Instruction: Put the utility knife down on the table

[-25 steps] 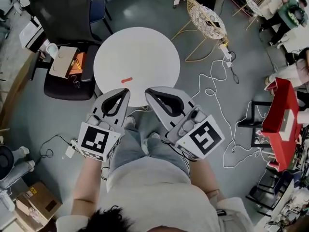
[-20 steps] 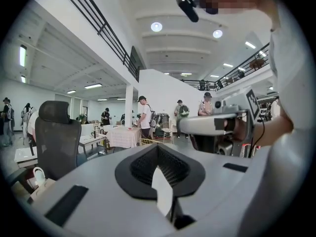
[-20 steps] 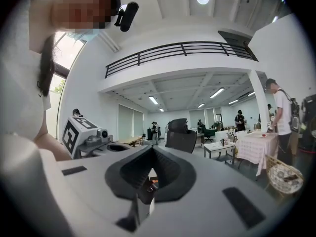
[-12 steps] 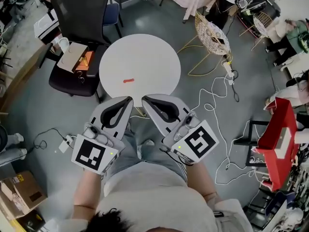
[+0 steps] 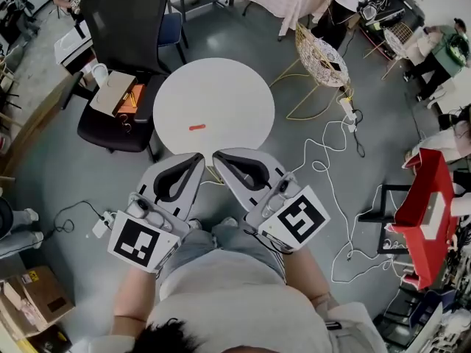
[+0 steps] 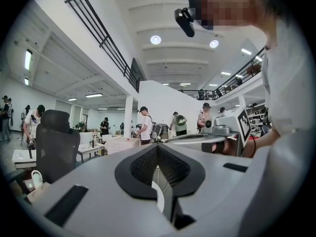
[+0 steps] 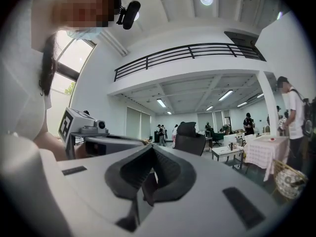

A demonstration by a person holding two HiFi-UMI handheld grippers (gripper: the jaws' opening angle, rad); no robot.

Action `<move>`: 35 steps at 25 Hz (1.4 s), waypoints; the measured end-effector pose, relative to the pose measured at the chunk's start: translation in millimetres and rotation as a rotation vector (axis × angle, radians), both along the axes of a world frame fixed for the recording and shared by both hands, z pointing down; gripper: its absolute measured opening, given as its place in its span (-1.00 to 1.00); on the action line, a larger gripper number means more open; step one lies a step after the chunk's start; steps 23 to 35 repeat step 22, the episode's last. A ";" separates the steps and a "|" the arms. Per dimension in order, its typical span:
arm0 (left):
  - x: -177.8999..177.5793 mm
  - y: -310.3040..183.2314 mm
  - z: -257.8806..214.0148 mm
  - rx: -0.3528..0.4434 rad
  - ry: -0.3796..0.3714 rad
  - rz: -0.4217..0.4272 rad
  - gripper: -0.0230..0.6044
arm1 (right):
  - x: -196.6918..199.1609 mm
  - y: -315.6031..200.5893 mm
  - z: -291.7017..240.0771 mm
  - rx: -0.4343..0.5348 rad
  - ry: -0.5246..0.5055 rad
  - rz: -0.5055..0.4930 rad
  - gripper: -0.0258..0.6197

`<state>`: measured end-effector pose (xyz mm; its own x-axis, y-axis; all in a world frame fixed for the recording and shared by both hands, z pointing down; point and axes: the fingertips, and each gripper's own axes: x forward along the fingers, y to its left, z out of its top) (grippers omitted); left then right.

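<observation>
**A:** That tabletop (image 5: 221,87) reads smooth, matt white, and the utility knife (image 5: 196,127) on it looks like orange plastic.

**B:** The left gripper (image 5: 197,157) and right gripper (image 5: 218,155) are both matt grey plastic shells. Their pads (image 6: 143,168) are black and finely ribbed, rubbery by the look.

**A:** The floor (image 5: 73,168) is smooth grey with a dull sheen.

**B:** The wire chair (image 5: 320,46) is thin gold-toned metal, and the box (image 5: 48,304) is plain brown cardboard.

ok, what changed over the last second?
The left gripper and right gripper drew back slightly toward the person, from overlapping the near edge of the table to just reaching it. Nothing gripped or released. Unchanged: both shut and empty, utility knife in the same spot.
</observation>
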<state>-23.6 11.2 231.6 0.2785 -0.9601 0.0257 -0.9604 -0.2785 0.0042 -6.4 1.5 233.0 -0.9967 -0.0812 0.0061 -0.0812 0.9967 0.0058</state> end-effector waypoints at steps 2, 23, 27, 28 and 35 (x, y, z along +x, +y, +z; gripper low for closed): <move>0.8 0.9 -3.2 0.013 -0.005 0.014 -0.90 | -1.2 1.7 -0.9 -0.002 0.001 0.007 -0.90; -12.5 32.4 -13.0 0.011 -0.014 0.111 -0.90 | -14.5 31.0 -15.2 0.016 -0.004 0.082 -0.90; -12.5 32.4 -13.0 0.011 -0.014 0.111 -0.90 | -14.5 31.0 -15.2 0.016 -0.004 0.082 -0.90; -12.5 32.4 -13.0 0.011 -0.014 0.111 -0.90 | -14.5 31.0 -15.2 0.016 -0.004 0.082 -0.90; -12.5 32.4 -13.0 0.011 -0.014 0.111 -0.90 | -14.5 31.0 -15.2 0.016 -0.004 0.082 -0.90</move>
